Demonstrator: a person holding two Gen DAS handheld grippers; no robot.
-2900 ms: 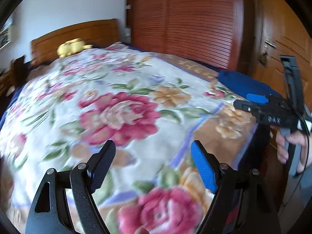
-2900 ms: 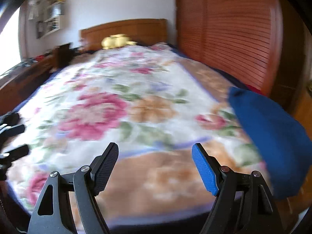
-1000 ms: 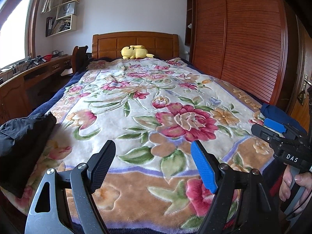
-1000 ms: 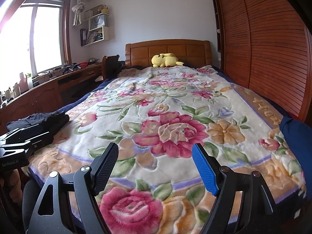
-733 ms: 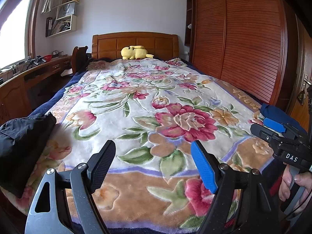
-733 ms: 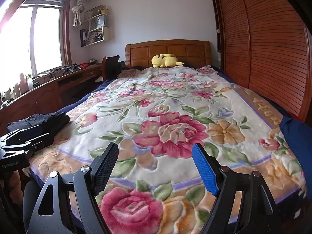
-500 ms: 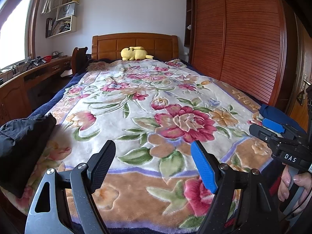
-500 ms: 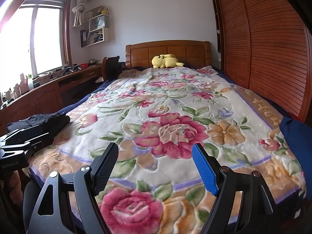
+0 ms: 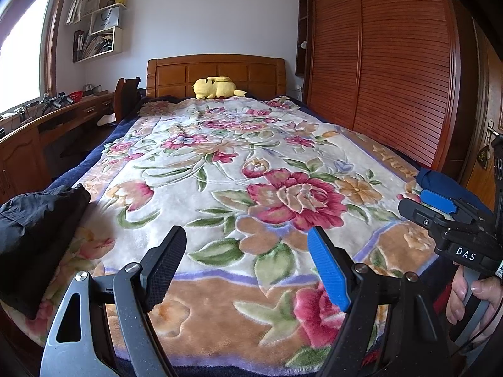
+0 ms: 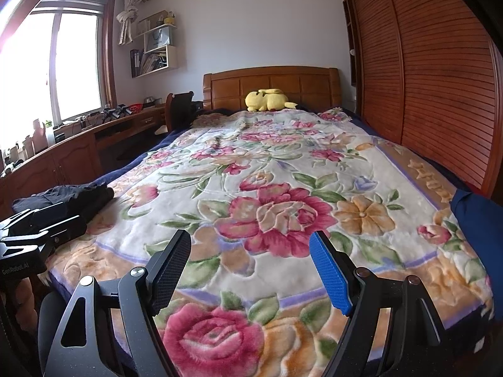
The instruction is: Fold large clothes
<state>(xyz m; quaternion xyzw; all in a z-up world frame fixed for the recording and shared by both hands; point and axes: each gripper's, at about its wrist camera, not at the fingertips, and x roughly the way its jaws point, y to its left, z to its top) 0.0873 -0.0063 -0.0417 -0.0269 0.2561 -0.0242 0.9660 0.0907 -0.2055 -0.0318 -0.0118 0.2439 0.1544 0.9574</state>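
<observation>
— Anything reading clearly?
— White letters "DAS" are showing on the body of the right claw (image 9: 440, 207), seen from the left wrist view.
— And the other?
— "GenRobot.AI" is showing in pale letters on the left claw (image 10: 37, 223) — nothing else is legible.

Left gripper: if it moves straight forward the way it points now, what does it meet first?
Probably the floral blanket on the bed. The left gripper is open and empty, nothing lies between its fingers and the blanket ahead. Depth is unclear, so the exact contact spot is uncertain.
</observation>
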